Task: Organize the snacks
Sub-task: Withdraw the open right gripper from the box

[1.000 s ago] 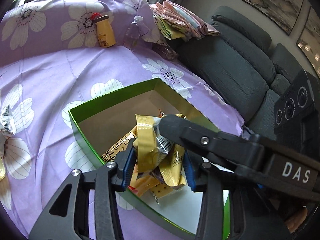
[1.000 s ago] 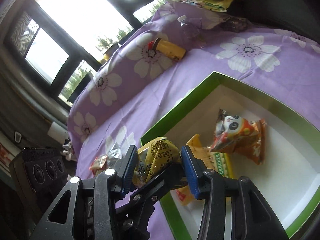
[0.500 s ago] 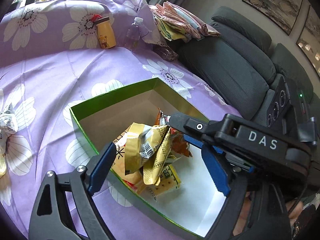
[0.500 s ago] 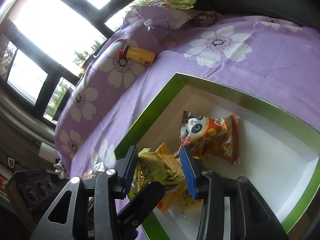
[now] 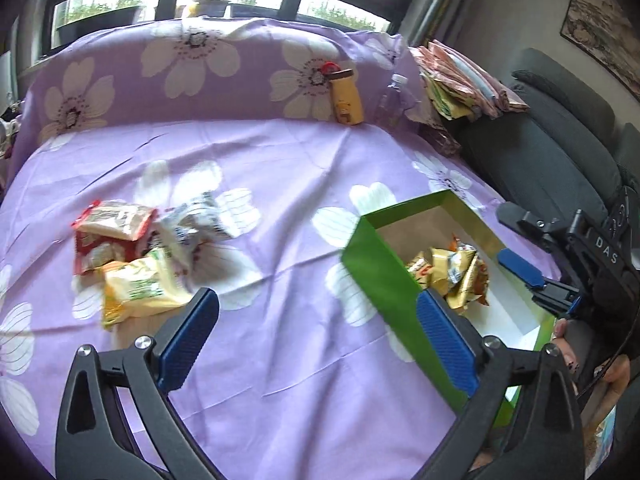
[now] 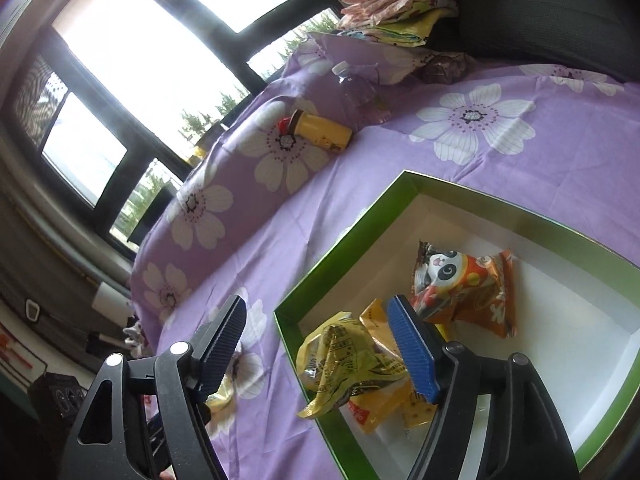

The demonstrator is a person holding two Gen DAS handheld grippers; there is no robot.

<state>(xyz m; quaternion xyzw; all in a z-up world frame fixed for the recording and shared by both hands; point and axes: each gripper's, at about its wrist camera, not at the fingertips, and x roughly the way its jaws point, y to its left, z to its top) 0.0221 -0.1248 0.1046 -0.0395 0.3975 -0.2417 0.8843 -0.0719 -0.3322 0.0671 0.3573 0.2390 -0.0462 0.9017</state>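
Observation:
A green box (image 5: 378, 276) with a white inside sits on the purple flowered cloth; it also shows in the right wrist view (image 6: 344, 240). Yellow snack packets (image 6: 344, 364) and an orange panda packet (image 6: 464, 288) lie in it. Several loose packets (image 5: 132, 256) lie on the cloth to the left. My left gripper (image 5: 316, 336) is open and empty, over the cloth beside the box's left wall. My right gripper (image 6: 316, 352) is open and empty above the box's near corner; it appears in the left wrist view (image 5: 532, 256) at the box's right.
A yellow bottle (image 5: 347, 98) and a clear bottle (image 5: 394, 96) lie at the back of the cloth. Folded cloths (image 5: 460, 80) are stacked on a grey sofa (image 5: 552, 152) at the right. Windows run along the back.
Both grippers opened and let go of the yellow packet, which now lies in the box. The left gripper swung left, away from the box, toward the loose packets.

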